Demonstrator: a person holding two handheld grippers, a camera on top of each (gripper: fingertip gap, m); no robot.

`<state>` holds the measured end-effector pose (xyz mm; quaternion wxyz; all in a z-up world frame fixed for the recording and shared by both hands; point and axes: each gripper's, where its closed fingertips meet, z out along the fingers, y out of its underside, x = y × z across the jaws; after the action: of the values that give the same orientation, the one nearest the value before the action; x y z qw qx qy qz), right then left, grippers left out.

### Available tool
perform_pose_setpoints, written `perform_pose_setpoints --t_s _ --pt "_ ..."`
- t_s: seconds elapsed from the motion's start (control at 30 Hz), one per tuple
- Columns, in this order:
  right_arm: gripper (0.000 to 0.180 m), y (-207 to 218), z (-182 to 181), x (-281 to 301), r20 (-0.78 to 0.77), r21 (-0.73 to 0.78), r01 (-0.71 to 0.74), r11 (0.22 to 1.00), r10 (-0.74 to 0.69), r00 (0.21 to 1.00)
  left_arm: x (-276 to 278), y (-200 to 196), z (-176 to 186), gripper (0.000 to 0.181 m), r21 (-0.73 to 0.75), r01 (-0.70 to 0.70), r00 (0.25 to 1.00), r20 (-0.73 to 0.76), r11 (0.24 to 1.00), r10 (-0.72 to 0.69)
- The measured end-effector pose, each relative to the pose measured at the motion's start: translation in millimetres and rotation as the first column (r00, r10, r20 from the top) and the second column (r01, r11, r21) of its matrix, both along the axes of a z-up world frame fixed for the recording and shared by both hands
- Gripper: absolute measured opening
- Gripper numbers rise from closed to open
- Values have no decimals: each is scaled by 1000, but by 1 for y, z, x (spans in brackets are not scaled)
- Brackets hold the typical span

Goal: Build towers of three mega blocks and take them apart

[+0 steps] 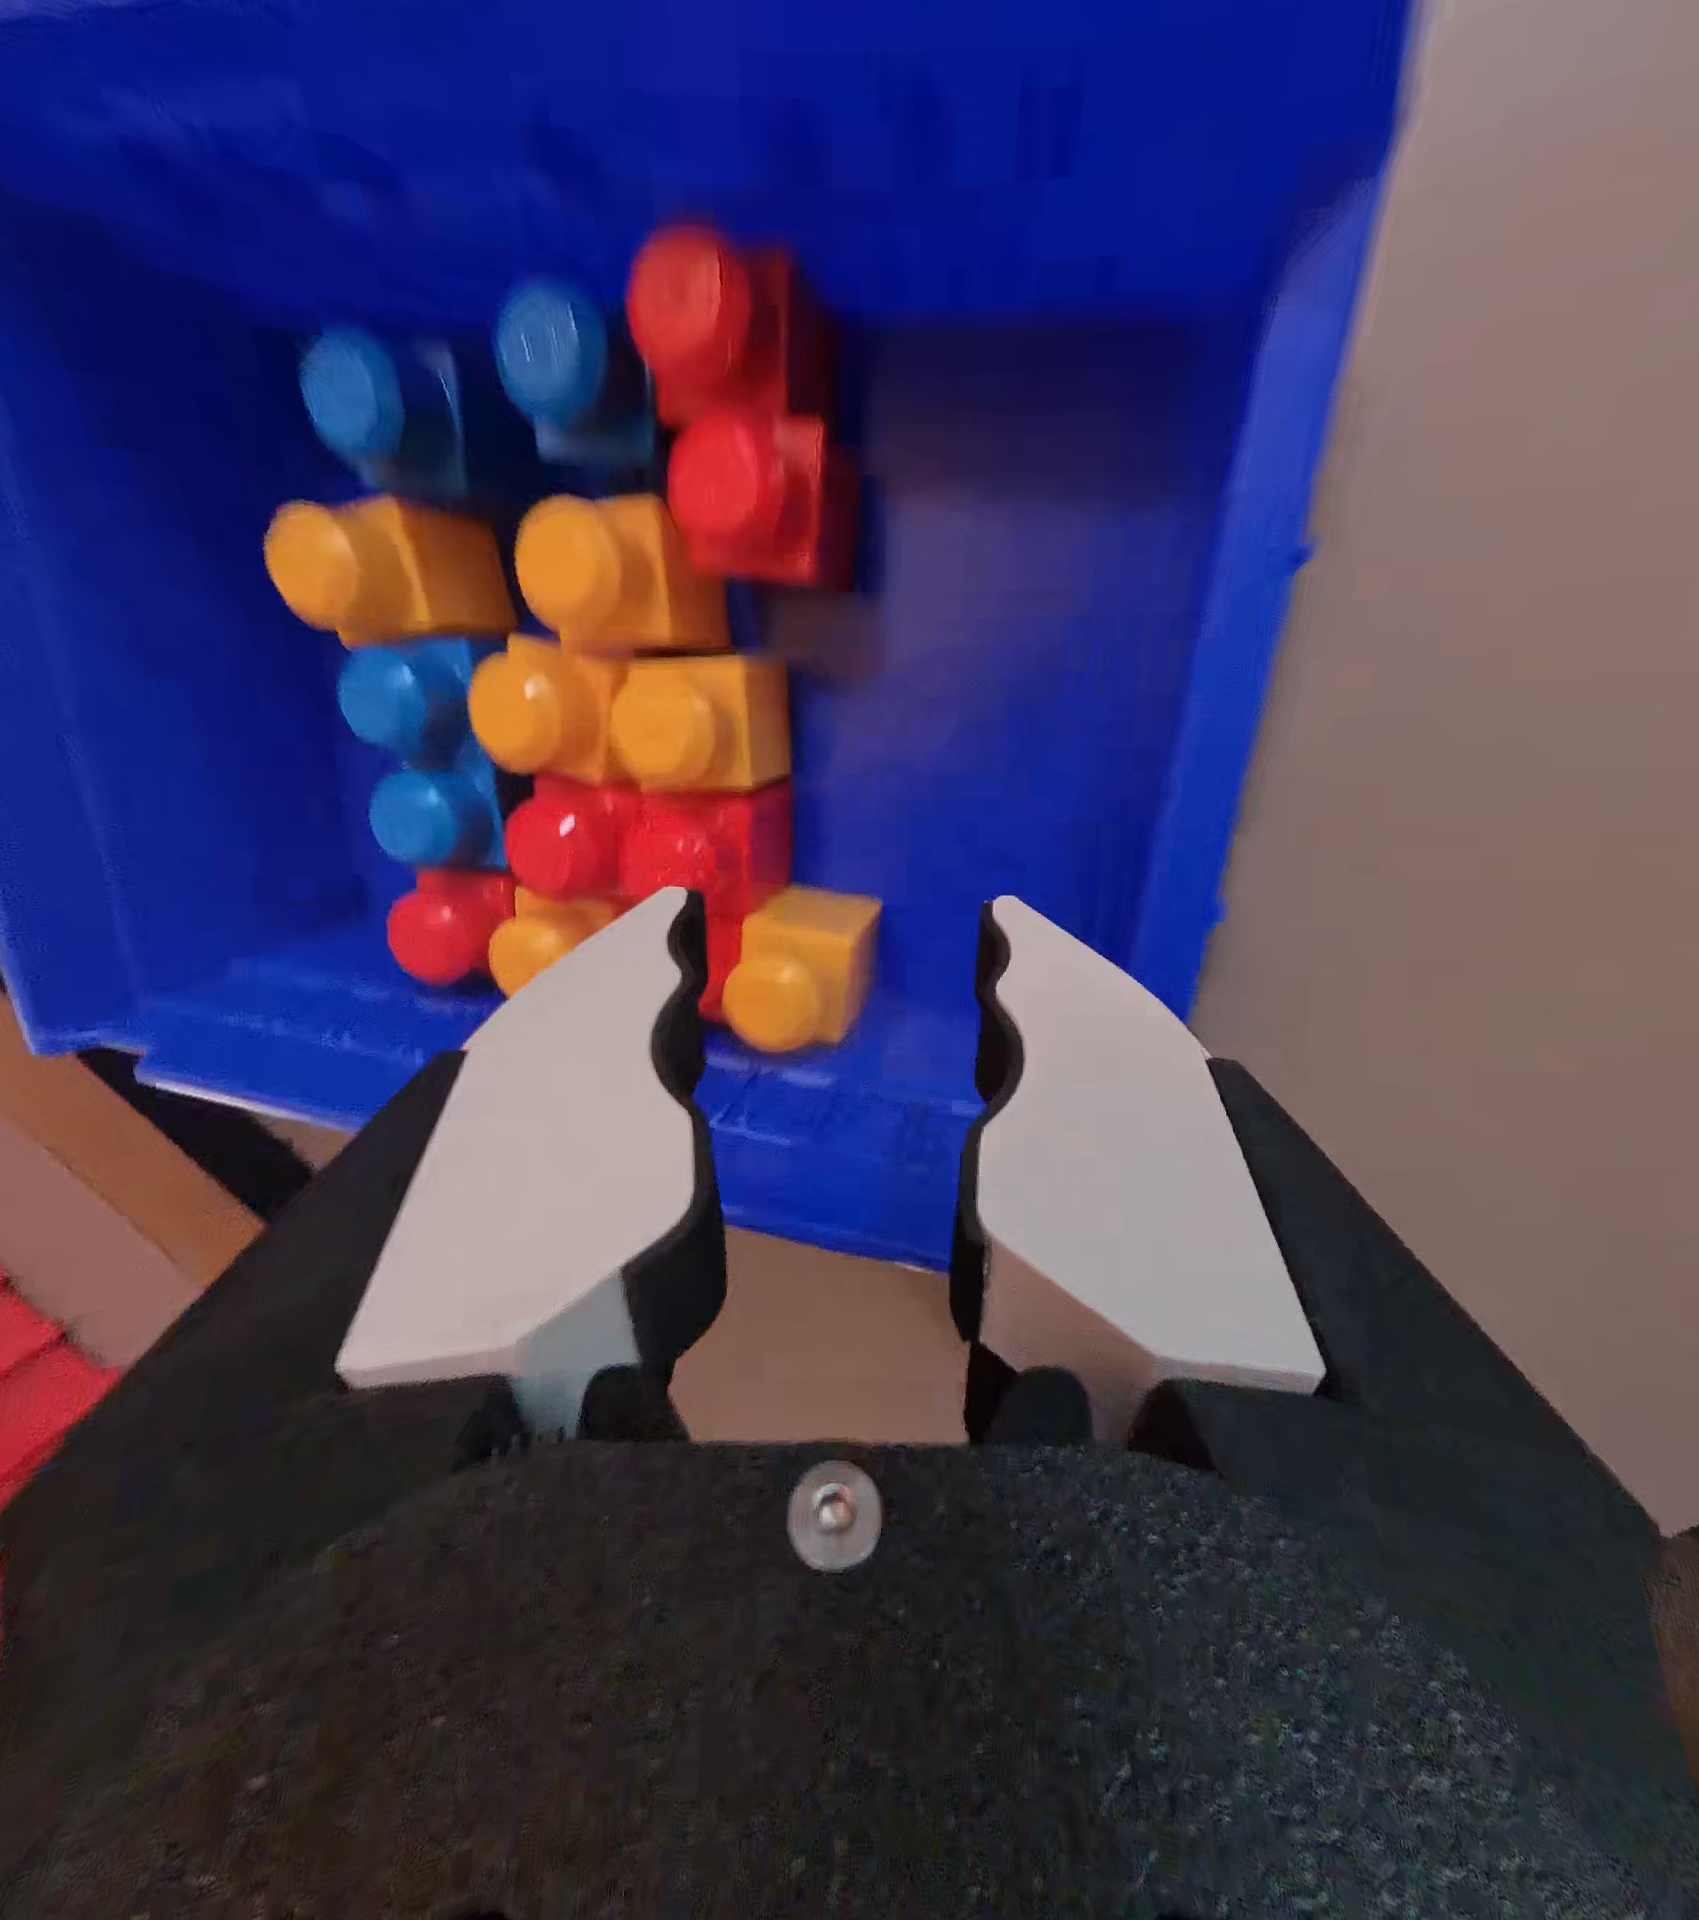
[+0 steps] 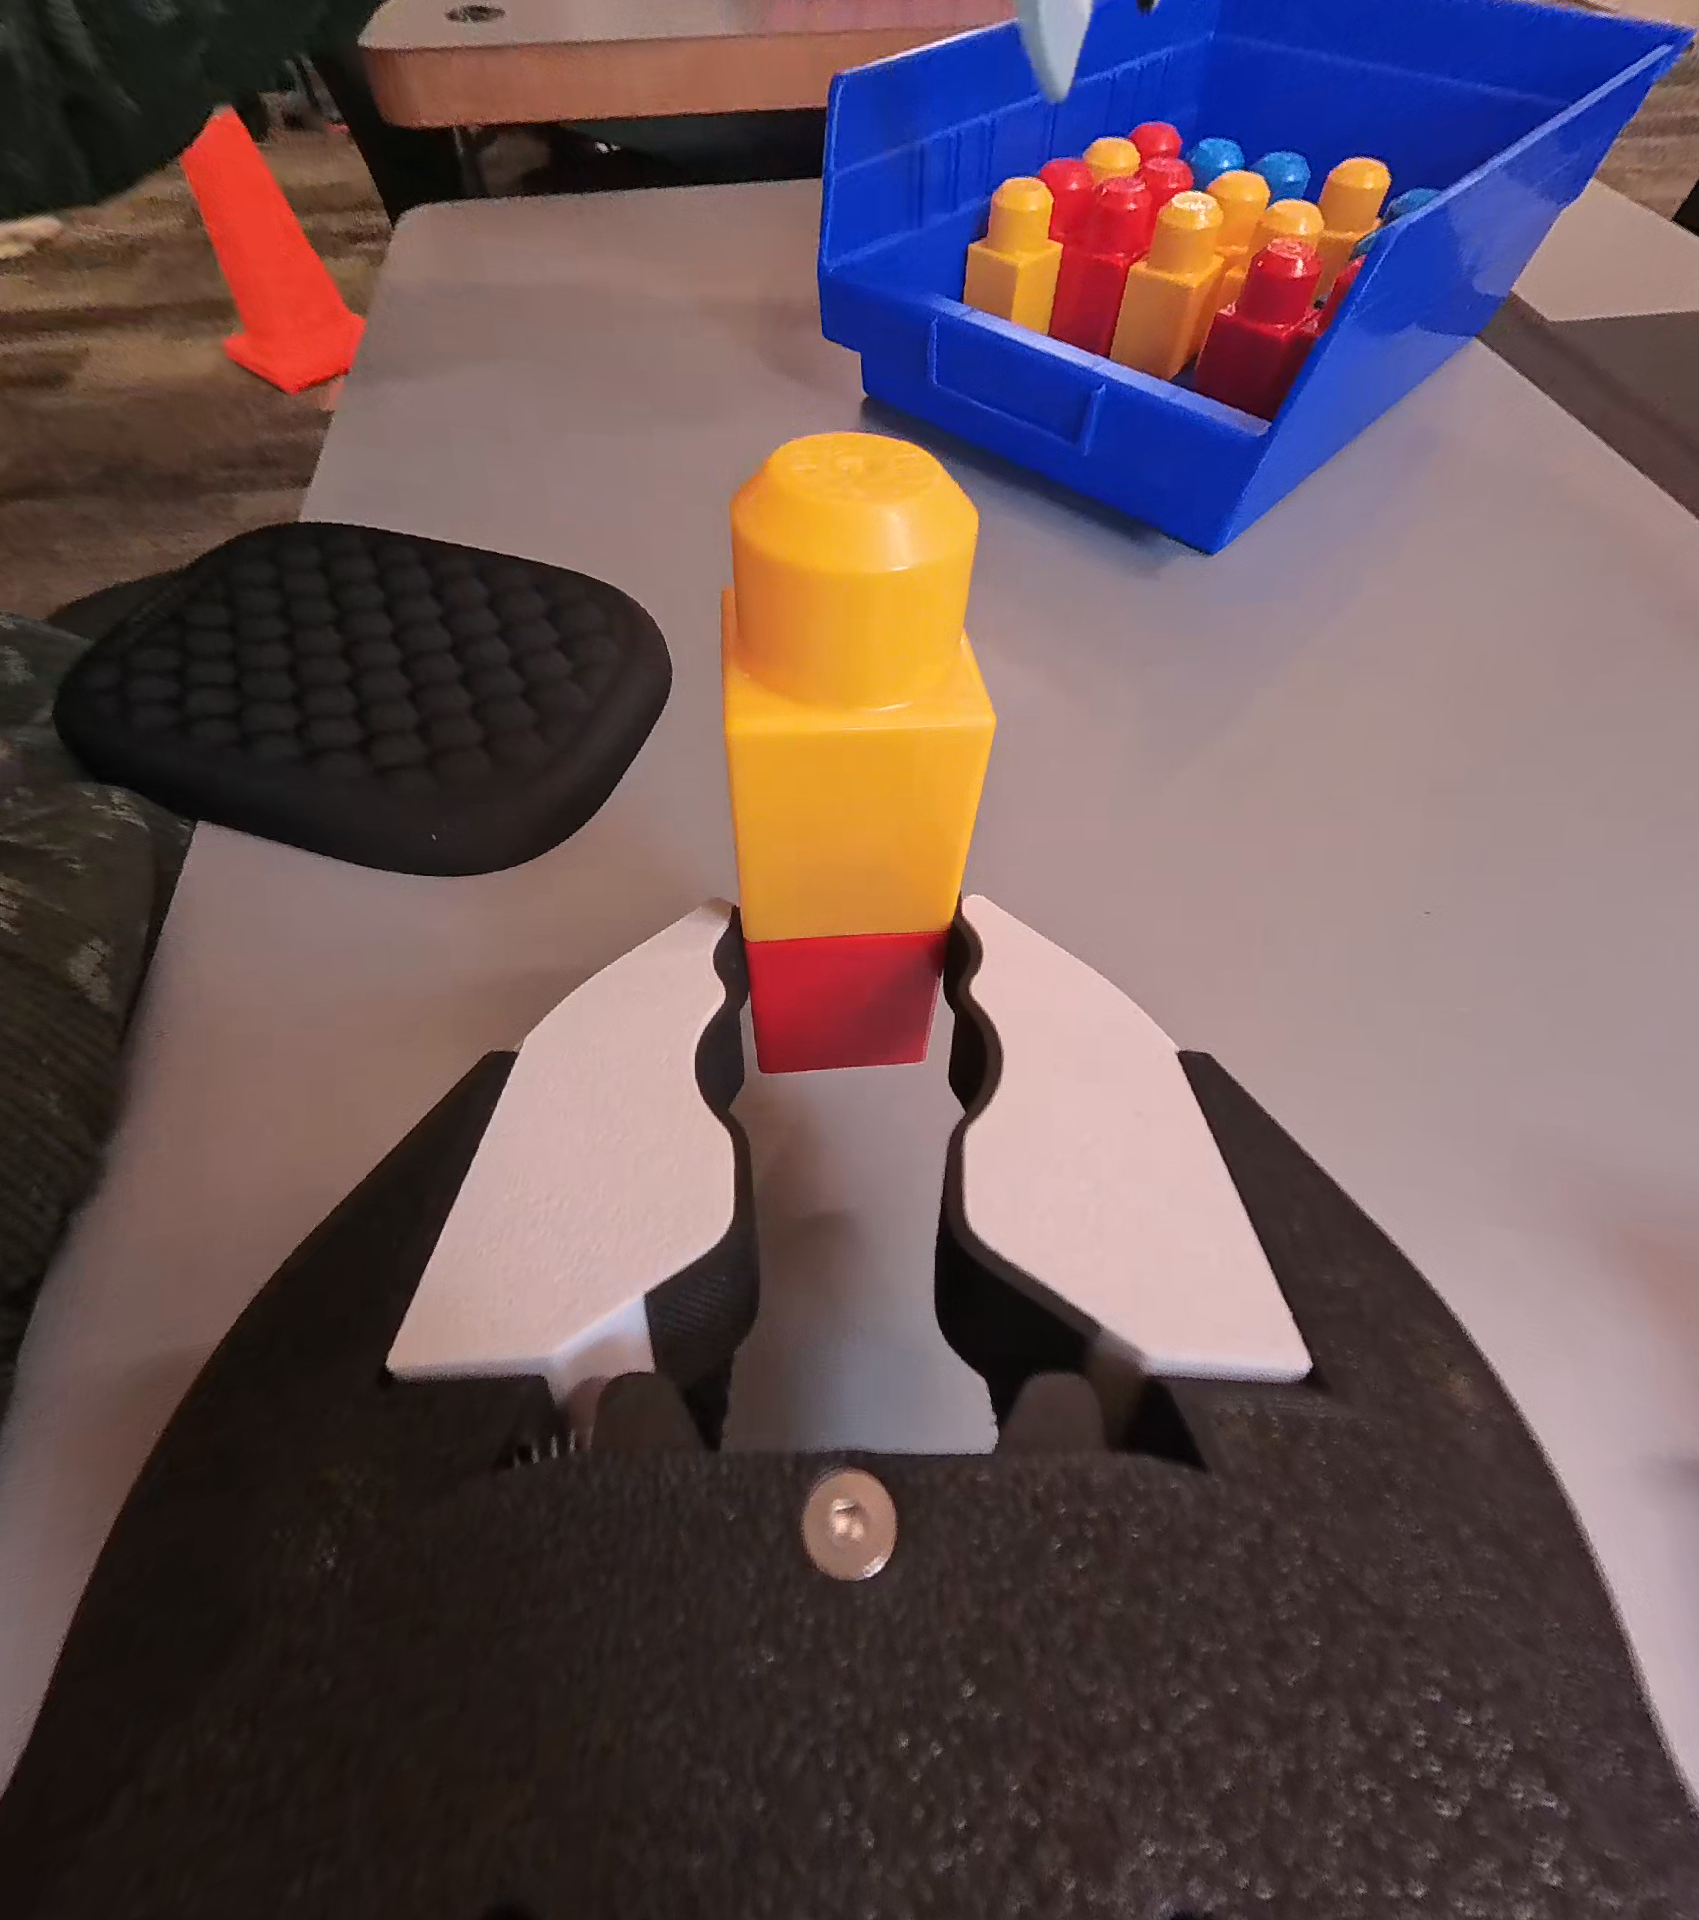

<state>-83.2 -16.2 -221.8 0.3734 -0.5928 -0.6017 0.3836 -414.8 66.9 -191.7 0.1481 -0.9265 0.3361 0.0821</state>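
A: Two blocks are stacked mid-desk, yellow block (image 2: 857, 717) on red block (image 2: 840, 1000), the red one pinched by the right gripper (image 2: 843, 977).

B: Left gripper (image 1: 834, 935) is spread empty over the blue bin (image 2: 1115, 416) at the desk's far right corner.

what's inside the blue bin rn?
The blue bin holds loose mega blocks in yellow, red and blue, standing studs up, packed together. The left gripper hovers open over them, empty. The blocks cover the bin floor beneath them; the far ones are partly hidden.
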Motion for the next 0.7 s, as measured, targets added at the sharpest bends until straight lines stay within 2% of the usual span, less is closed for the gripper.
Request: perform_pose_setpoints --t_s 0.17,0.4,0.5,0.57,0.7 --pt "36 2 -5 1 14 -23 3 1000 -3 1000 -30 -6 -41 49 -181 1 973 -226 984 -42" --pt "36 3 -11 2 45 -32 3 999 -1 999 -43 -14 -66 36 -321 -10 905 -406 947 -128" --pt "36 3 -12 2 49 -33 3 999 -2 999 -45 -13 -65 31 -345 10 862 -472 938 -183" --pt "36 4 -11 3 48 -28 7 1000 -6 999 -32 -13 -60 29 -334 37 880 -436 942 -189" --pt "36 8 -8 4 35 -28 17 999 -16 999 20 -17 -17 29 -228 166 900 -363 959 -242"
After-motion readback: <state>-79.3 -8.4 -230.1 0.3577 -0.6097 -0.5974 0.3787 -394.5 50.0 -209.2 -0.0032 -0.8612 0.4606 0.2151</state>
